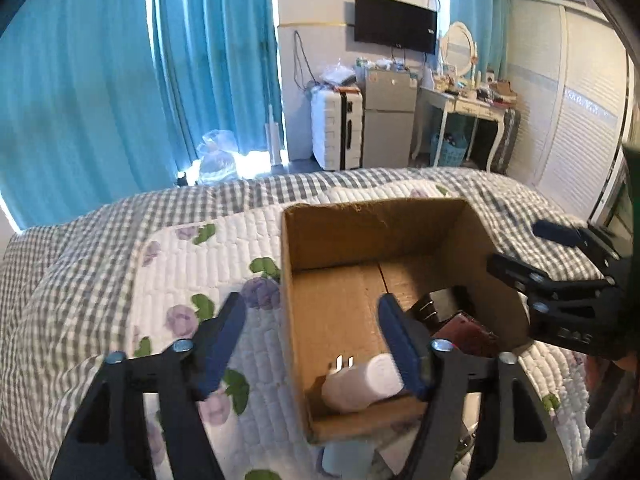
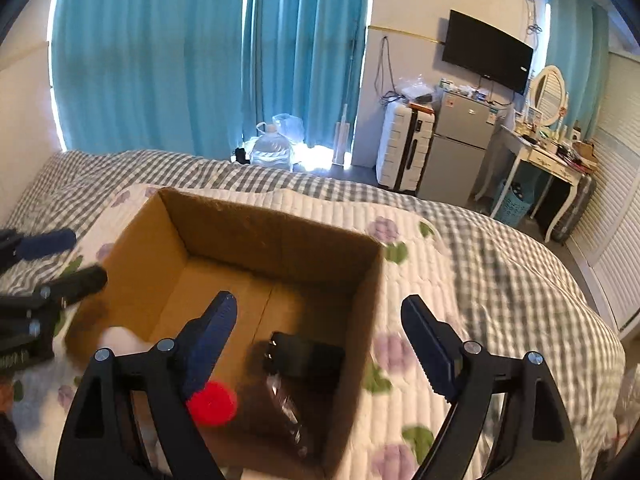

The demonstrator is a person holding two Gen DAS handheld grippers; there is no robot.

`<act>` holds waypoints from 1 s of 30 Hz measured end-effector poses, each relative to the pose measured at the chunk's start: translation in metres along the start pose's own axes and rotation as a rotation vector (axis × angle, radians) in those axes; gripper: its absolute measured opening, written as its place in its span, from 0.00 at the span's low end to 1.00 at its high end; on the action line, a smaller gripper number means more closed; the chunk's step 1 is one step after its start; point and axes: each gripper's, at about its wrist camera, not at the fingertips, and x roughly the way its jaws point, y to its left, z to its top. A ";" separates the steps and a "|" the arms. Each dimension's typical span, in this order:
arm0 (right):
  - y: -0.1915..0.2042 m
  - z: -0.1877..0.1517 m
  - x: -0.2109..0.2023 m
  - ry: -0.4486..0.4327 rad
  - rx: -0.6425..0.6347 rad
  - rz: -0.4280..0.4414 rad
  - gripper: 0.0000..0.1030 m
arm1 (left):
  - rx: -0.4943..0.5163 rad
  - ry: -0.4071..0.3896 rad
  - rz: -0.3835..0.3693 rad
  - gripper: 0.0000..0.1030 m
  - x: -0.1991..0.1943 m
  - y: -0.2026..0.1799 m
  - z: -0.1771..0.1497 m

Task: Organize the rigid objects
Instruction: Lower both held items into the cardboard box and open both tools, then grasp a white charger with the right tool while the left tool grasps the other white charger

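Note:
An open cardboard box stands on the quilted bed; it also shows in the right wrist view. Inside lie a white plug adapter, a black charger and a dark bottle with a red cap. My left gripper is open and empty, straddling the box's left wall. My right gripper is open and empty above the box's right side. Each gripper shows at the edge of the other's view, the right one and the left one.
The box sits on a floral quilt over a grey checked bedspread. Behind the bed are teal curtains, a white suitcase, a small fridge and a dressing table.

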 end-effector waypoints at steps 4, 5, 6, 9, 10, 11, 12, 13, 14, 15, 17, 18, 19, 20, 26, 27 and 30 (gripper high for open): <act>-0.007 -0.020 -0.040 0.010 0.013 -0.016 0.83 | -0.023 -0.017 -0.013 0.78 -0.032 0.002 -0.013; -0.006 -0.027 -0.050 0.013 0.006 -0.026 0.83 | -0.025 -0.020 -0.007 0.83 -0.038 0.002 -0.018; -0.005 -0.036 -0.060 0.014 -0.003 -0.041 0.84 | -0.028 -0.021 0.001 0.86 -0.043 0.001 -0.023; 0.001 -0.062 -0.079 0.024 -0.025 -0.051 0.85 | -0.051 -0.018 0.018 0.88 -0.057 -0.001 -0.048; 0.003 -0.071 -0.083 0.029 -0.023 -0.053 0.85 | -0.060 -0.009 0.020 0.88 -0.059 -0.002 -0.056; 0.005 -0.081 -0.085 0.037 -0.013 -0.056 0.85 | -0.065 0.001 0.020 0.88 -0.060 -0.002 -0.065; 0.006 -0.090 -0.086 0.048 0.003 -0.053 0.85 | -0.070 0.009 0.021 0.88 -0.060 -0.003 -0.072; 0.008 -0.097 -0.085 0.058 0.013 -0.048 0.85 | -0.080 0.017 0.030 0.88 -0.058 -0.004 -0.081; 0.010 -0.109 -0.084 0.070 0.031 -0.040 0.85 | -0.085 0.018 0.039 0.88 -0.057 -0.005 -0.089; 0.011 -0.115 -0.082 0.076 0.043 -0.039 0.85 | -0.089 0.020 0.047 0.88 -0.055 -0.007 -0.097; 0.016 -0.130 -0.076 0.088 0.059 -0.044 0.85 | -0.094 0.040 0.087 0.88 -0.046 -0.009 -0.116; 0.019 -0.137 -0.069 0.102 0.059 -0.053 0.85 | -0.103 0.052 0.120 0.88 -0.040 -0.010 -0.127; 0.023 -0.143 -0.062 0.120 0.055 -0.061 0.85 | -0.105 0.061 0.129 0.88 -0.034 -0.011 -0.135; 0.024 -0.147 -0.058 0.130 0.054 -0.060 0.85 | -0.099 0.075 0.125 0.88 -0.027 -0.011 -0.145; 0.027 -0.164 -0.027 0.181 0.118 -0.027 0.85 | -0.040 0.164 0.131 0.88 0.000 -0.019 -0.169; 0.027 -0.166 -0.020 0.197 0.128 -0.022 0.85 | -0.038 0.163 0.128 0.88 0.001 -0.019 -0.169; 0.031 -0.169 -0.006 0.241 0.126 0.009 0.85 | -0.032 0.169 0.117 0.88 0.004 -0.021 -0.170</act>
